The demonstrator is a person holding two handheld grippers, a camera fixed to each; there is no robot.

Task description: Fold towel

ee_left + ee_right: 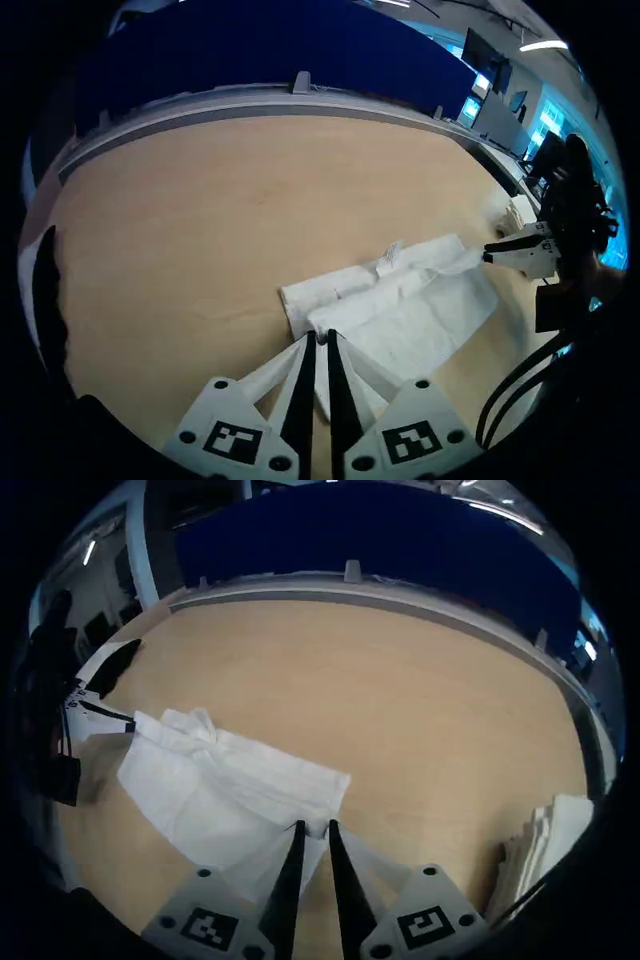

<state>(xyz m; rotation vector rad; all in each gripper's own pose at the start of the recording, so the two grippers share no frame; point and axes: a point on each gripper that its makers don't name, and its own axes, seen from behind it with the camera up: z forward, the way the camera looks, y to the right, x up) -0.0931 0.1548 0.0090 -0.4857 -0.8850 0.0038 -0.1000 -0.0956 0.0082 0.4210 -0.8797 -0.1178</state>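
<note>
Jaws of left gripper [320, 342] and right gripper [313, 827] clamped on towel [416, 316] — white stack [550, 840] nearby.

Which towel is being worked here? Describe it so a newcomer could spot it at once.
On the wide wooden table in front of the blue partition, a white towel lies loosely half-folded, one end pinched by the left gripper and the other by the right gripper. Unlike the neat stack of folded cloths at the table's edge, it is rumpled and spread out.
</note>
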